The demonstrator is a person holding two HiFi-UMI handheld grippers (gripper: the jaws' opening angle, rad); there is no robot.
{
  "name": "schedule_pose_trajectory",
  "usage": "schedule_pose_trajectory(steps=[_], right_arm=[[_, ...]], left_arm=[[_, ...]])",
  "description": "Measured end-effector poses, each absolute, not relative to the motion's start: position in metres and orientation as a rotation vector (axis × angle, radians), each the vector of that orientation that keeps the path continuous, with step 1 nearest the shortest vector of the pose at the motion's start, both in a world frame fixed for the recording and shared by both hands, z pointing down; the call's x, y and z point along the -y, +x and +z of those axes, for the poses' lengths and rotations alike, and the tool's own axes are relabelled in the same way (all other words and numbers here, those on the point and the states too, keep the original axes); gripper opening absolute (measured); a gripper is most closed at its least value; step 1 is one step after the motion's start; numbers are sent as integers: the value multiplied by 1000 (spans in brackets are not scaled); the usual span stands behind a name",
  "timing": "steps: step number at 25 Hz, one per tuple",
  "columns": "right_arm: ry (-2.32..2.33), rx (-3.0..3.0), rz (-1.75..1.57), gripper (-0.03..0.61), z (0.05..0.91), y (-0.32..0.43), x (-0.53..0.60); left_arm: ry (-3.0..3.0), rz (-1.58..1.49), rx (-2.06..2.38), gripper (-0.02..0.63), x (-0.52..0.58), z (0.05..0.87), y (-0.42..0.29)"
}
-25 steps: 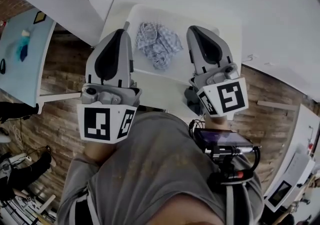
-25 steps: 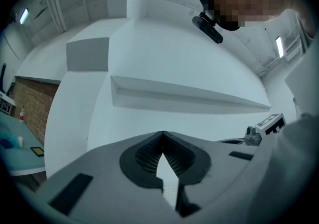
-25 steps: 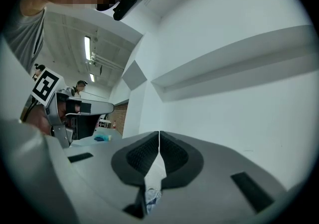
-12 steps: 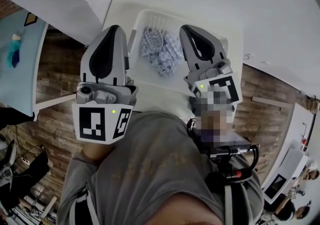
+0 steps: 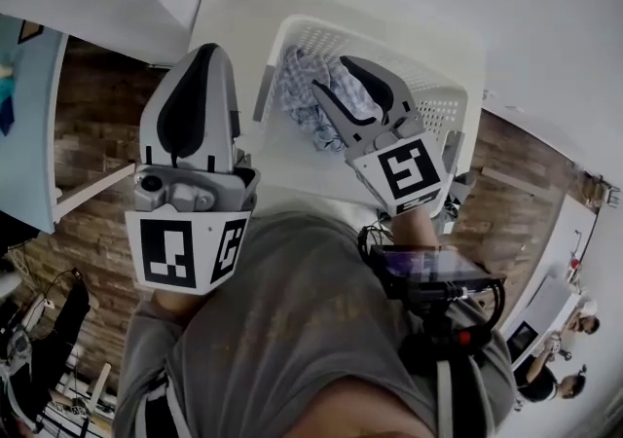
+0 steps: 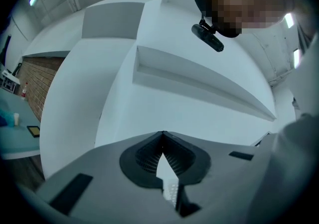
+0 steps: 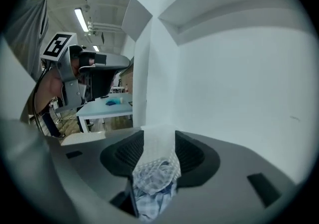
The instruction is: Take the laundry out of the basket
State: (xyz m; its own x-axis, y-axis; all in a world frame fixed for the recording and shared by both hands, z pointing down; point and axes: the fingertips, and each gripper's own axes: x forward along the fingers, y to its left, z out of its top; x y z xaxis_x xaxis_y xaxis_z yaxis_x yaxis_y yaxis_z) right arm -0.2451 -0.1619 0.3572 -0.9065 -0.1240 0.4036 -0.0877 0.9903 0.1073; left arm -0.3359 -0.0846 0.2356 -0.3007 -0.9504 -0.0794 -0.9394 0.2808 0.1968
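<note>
A white mesh laundry basket point(image 5: 433, 71) stands on a white table point(image 5: 238, 3). Blue-and-white checked laundry point(image 5: 300, 100) lies crumpled in its left half. My right gripper point(image 5: 331, 76) tilts down over the basket's near rim, above the laundry. Its jaws have just been opening and stand apart. In the right gripper view the basket's mesh wall point(image 7: 158, 141) and the checked cloth point(image 7: 152, 195) show through the gap of the right gripper point(image 7: 158, 144), with nothing pressed between the pads. My left gripper point(image 5: 206, 52) is held level left of the basket, shut and empty; the left gripper point(image 6: 162, 133) has its tips touching.
A light blue table point(image 5: 24, 125) stands at the far left over a brick-patterned floor point(image 5: 92, 149). White walls and a ledge point(image 6: 199, 81) rise behind the basket table. A black device point(image 5: 433, 275) hangs at the person's waist.
Both grippers moved forward toward the basket. The right one dipped down over its rim above the laundry and its jaws parted. The left stayed shut.
</note>
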Motion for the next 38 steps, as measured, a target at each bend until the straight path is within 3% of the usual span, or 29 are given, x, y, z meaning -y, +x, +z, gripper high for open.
schedule_pose_trajectory(steps=[12,24,26,29,32,38], right_arm=[[40,2377,-49,398,468,-258,156],[25,2216,-12,420,529,-248,153],[10,2198,-20,376,533,-247,153],[-20,2184,-16,211,536,-245,151],[-22,2194,-39,101,530,-246,156],[43,2300,-15,61,496,-247,172]], left_arm=[[1677,-342,2374,8,102,301,-386],[1581,-385,2330,8,108,336,-414],[1570,-392,2338,8,105,336,-417],[1561,-401,2357,8,99,331,-420],[1559,-407,2381,8,91,322,-419],[1592,-404,2456,8,67,291,-403]])
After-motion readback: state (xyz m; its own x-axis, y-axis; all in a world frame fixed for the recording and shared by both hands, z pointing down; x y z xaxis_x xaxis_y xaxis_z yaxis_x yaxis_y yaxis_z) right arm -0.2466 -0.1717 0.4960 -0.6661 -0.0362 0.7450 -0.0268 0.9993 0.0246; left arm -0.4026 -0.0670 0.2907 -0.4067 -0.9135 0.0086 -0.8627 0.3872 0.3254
